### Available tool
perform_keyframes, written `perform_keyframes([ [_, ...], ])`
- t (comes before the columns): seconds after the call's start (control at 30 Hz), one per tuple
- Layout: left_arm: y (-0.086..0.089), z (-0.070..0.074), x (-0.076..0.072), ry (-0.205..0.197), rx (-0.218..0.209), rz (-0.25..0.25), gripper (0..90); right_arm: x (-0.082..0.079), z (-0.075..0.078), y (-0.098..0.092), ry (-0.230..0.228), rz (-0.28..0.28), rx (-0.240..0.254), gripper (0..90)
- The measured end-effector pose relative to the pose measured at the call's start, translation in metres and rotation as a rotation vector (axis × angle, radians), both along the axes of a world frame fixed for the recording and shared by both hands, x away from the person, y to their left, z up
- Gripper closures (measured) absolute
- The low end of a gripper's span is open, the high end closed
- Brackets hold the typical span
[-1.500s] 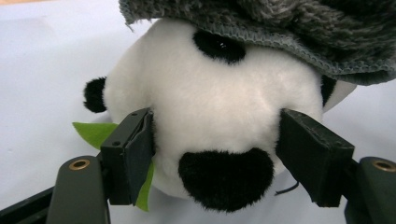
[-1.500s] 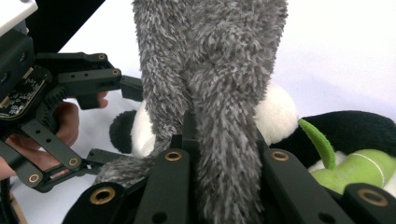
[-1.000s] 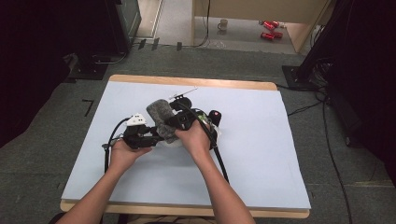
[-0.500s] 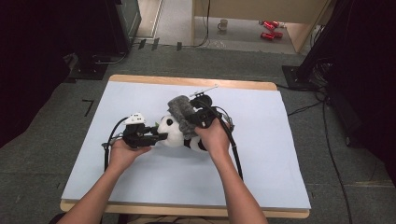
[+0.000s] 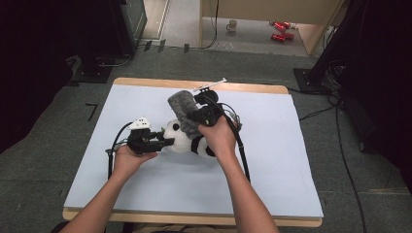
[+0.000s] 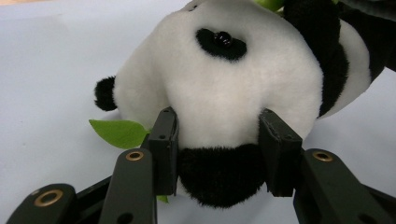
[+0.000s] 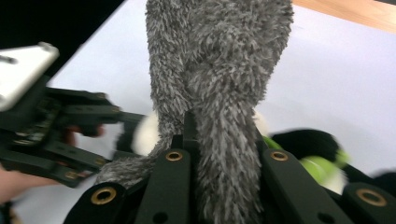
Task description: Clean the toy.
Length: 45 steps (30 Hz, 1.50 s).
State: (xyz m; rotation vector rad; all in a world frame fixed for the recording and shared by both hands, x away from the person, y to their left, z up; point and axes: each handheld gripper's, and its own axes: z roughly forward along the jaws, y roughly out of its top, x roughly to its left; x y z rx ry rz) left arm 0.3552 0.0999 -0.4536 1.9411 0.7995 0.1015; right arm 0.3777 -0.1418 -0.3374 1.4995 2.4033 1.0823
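left gripper [image 5: 163,142] jaws clamp the panda toy's [image 6: 233,93] head on the tabletop [image 5: 291,160]; right gripper [image 5: 194,115] jaws pinch a grey fuzzy cloth [image 7: 219,70] above it.

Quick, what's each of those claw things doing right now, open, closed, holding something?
Left gripper: closed on the panda toy, jaws pinching its head.
Right gripper: closed on the grey fuzzy cloth.

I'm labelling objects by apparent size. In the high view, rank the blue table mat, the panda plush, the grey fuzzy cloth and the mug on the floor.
1. Blue table mat
2. Panda plush
3. Grey fuzzy cloth, close to the panda, partly hidden
4. Mug, farthest from camera, so unsure
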Motion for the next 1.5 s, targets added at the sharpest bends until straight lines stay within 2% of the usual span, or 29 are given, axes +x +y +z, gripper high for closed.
perform_keyframes([
  [0.17,-0.001,0.001,-0.001,-0.004,0.0,0.01,55.5,0.002,-0.006,0.024,0.033,0.046,0.019,79.5],
  [0.27,-0.001,0.002,-0.001,0.002,-0.004,0.017,55.6,0.002,-0.02,0.041,0.072,0.076,0.025,79.4],
  [0.33,-0.001,0.001,-0.001,0.007,-0.006,0.011,55.6,0.002,-0.03,0.048,0.091,0.086,0.002,79.4],
  [0.37,-0.001,0.0,-0.001,0.006,0.008,0.007,55.6,0.002,-0.035,0.05,0.09,0.09,-0.023,79.3],
  [0.4,-0.001,-0.001,-0.001,0.004,0.01,0.001,55.7,0.002,-0.04,0.05,0.079,0.097,-0.038,79.2],
  [0.5,-0.001,-0.001,-0.001,-0.001,0.009,-0.002,56.3,0.002,-0.043,0.042,0.074,0.093,-0.025,79.1],
  [0.53,-0.005,0.0,-0.003,-0.012,0.033,-0.003,56.5,0.001,-0.043,0.038,0.069,0.093,-0.033,79.1],
  [0.6,-0.007,0.003,-0.003,-0.008,0.055,-0.001,56.6,-0.001,-0.04,0.033,0.068,0.092,-0.052,79.2],
  [0.8,-0.005,0.001,-0.001,0.004,0.037,-0.002,56.9,-0.002,-0.03,0.014,0.047,0.045,-0.129,79.4],
  [0.9,-0.003,0.0,-0.001,0.012,0.023,-0.005,56.9,-0.002,-0.027,0.004,0.031,0.014,-0.2,79.4],
  [0.97,-0.003,0.0,-0.001,0.009,0.016,-0.006,56.9,0.0,-0.027,-0.008,0.053,-0.004,-0.175,79.4],
  [1.07,-0.004,0.0,-0.001,0.01,0.015,-0.006,56.9,0.003,-0.025,-0.018,0.046,-0.019,-0.172,79.4],
  [1.17,-0.003,0.0,-0.002,0.007,0.019,-0.011,57.1,0.006,-0.023,-0.024,0.019,-0.042,-0.208,79.1],
  [1.23,-0.003,0.0,-0.002,0.008,0.018,-0.012,57.1,0.01,-0.023,-0.031,0.059,-0.06,-0.149,79.0],
  [1.27,-0.003,-0.001,-0.002,0.008,0.017,-0.012,57.1,0.011,-0.022,-0.033,0.067,-0.064,-0.14,79.1],
  [1.37,-0.002,-0.001,-0.002,0.008,0.022,-0.016,57.1,0.012,-0.017,-0.034,0.061,-0.065,-0.103,79.1],
  [1.5,-0.002,-0.002,-0.002,0.006,0.022,-0.018,57.0,0.014,-0.003,-0.039,0.041,-0.082,-0.055,79.1],
])
